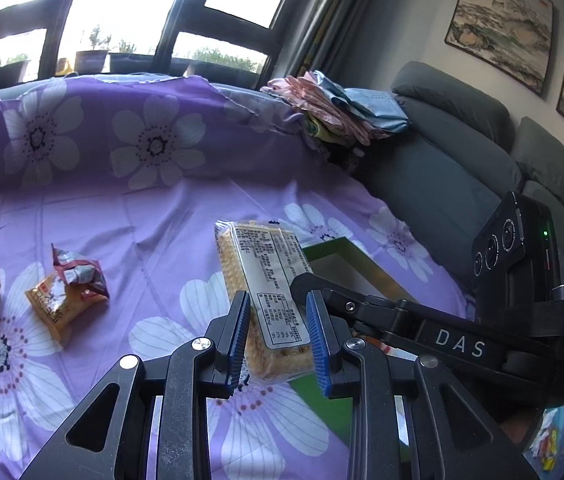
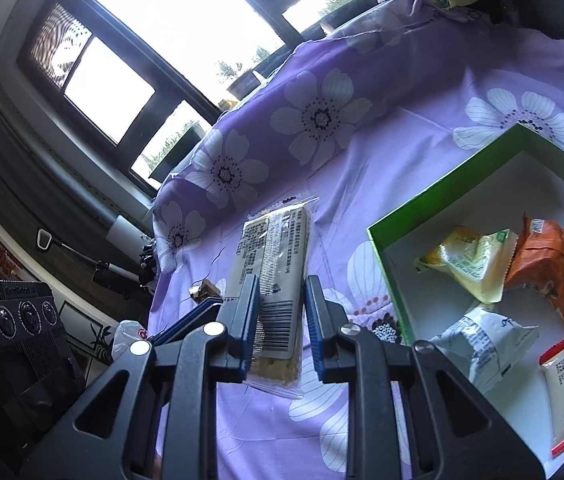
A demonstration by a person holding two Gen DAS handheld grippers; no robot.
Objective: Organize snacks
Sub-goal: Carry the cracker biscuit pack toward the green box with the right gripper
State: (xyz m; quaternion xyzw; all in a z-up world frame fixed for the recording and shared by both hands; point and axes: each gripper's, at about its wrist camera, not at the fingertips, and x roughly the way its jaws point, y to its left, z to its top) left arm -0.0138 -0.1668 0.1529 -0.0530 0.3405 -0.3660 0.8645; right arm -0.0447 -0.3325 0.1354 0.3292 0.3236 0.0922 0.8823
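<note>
Left gripper [image 1: 278, 336] clamps a flat clear-wrapped cracker pack [image 1: 260, 280] beside the green box [image 1: 339, 246]. Right gripper [image 2: 280, 320] clamps a similar labelled pack [image 2: 278, 280].

left gripper [image 1: 280, 336] angled down, jaws nearly closed clamping a cracker pack [image 1: 262, 284], right gripper [image 2: 282, 320] likewise gripping another pack [image 2: 274, 280]

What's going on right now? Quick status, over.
Left gripper shut on a cracker pack; right gripper shut on another cracker pack. Green box beside it, open, nothing blocking.
</note>
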